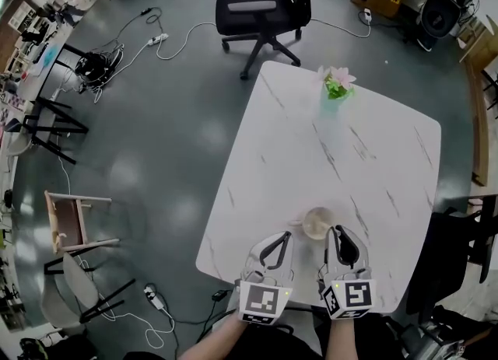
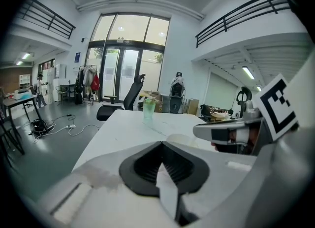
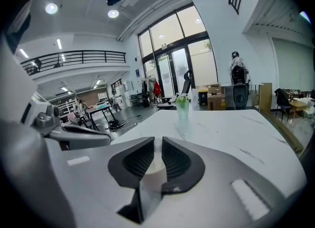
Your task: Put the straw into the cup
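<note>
A pale cup [image 1: 317, 222] stands near the front edge of the white marble table [image 1: 350, 156]. A thin, faint straw [image 1: 295, 222] seems to lie just left of the cup. My left gripper [image 1: 289, 235] is shut, with its tips close to the straw's near side. My right gripper [image 1: 335, 231] sits just right of the cup, its jaws a narrow gap apart with nothing clearly gripped. In the left gripper view the cup [image 2: 181, 138] shows beyond the shut pads [image 2: 147, 165]. The right gripper view shows only a pale shape through the slit.
A green vase of pink flowers [image 1: 336, 86] stands at the table's far side, also seen as the vase [image 2: 149, 109] and the vase [image 3: 182, 106]. A black office chair [image 1: 261, 8] is beyond the table. A wooden chair [image 1: 74, 222] and cables lie on the floor to the left.
</note>
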Available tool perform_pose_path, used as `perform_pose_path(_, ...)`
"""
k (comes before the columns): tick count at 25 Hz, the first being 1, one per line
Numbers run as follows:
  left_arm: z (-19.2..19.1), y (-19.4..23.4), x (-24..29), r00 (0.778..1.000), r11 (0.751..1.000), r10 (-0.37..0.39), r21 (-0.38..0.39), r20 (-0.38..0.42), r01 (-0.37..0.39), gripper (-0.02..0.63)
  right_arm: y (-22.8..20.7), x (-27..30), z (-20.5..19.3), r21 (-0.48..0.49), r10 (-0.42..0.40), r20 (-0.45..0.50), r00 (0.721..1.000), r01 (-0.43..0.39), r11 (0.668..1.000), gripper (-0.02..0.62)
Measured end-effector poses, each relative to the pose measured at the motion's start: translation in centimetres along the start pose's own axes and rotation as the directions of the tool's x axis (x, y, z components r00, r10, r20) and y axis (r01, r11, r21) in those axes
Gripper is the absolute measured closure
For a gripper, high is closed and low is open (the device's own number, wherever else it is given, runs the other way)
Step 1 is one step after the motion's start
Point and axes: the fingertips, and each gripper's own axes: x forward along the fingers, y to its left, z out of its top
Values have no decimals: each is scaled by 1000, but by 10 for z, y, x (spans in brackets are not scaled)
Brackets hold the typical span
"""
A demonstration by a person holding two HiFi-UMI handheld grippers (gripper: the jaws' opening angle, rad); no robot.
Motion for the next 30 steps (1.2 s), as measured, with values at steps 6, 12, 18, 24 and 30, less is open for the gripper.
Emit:
perform_pose_path(6,-1,1,5,1000,1000,1,-8,-5,-1,604,-1,6,-8,-1,3,-25,1000,-3,1000,546)
perform_pose_path(12,1,1,7,1000,1000,1,-8,-4,-1,604,-5,9,-8,-10,-13,-22,1000,13,1000,539)
perform_pose_path(18,9,0,2,1000,1000,2,2,9,-2,604,-6,4,-5,-10,-27,-11,1000,27,1000,463)
perform_pose_path(24,21,-4,-8,999,1000,-4,14,37,3,604,-12,-16,12,-12,-77,46,996,78,997,463)
perform_pose_path(30,42,-17,-24,995,999,-33,40,89,29,604,-12,-50,35,11,-117,121,986,117,993,469)
